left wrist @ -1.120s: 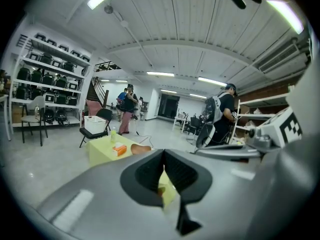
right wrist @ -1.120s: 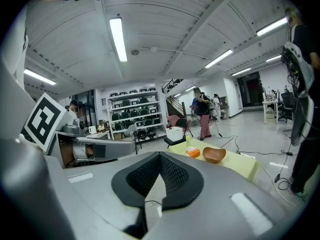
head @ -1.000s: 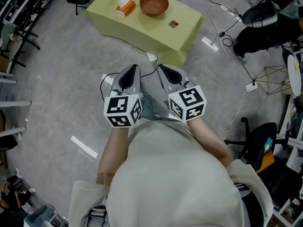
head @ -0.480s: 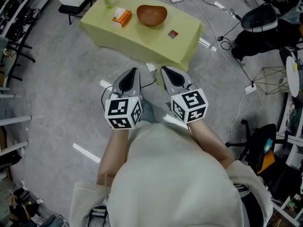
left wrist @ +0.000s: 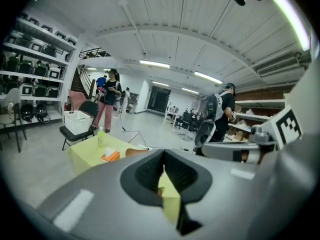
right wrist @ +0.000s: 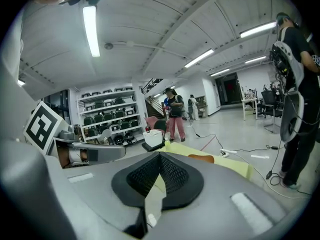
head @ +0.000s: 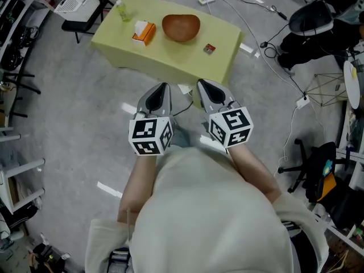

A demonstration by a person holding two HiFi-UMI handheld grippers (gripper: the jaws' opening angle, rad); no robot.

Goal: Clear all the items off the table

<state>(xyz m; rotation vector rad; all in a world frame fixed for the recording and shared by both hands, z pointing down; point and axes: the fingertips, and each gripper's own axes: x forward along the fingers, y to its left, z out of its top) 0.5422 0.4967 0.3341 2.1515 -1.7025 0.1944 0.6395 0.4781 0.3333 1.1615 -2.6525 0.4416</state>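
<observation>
Compared with a second ago, the low desk draped in yellow-green cloth (head: 170, 58) is sitting lower in the head view and closer to both grippers. A white mesh basket (head: 77, 1) is also coming into view beyond it.

Nearest the person, the left gripper (head: 161, 90) and the right gripper (head: 203, 86) are pointing side by side at the desk's near edge. Both sets of jaws are pressed fully together, with nothing between them.

Hazards, in order of reach:
- A white cable (head: 183, 90) is lying on the floor at the desk's foot, and a foot catching it would probably jolt the desk.
- The cloth is hanging loose, so jaws snagging it would likely drag every item.
- The shallow brown wooden bowl (head: 181, 27) is wide, and jaws arriving unopened would only be pushing it.
- The slim pale green bottle (head: 121, 11) is standing upright at the far left corner, where a sideways touch would probably topple it.

All four items are resting on the desk and none is cleared yet. A small red-and-dark square item (head: 210, 48) is lying nearest, toward the right. The bowl is sitting mid-desk and looks empty. An orange tissue box (head: 143, 32) with a white tissue showing is lying just left of the bowl.
</observation>
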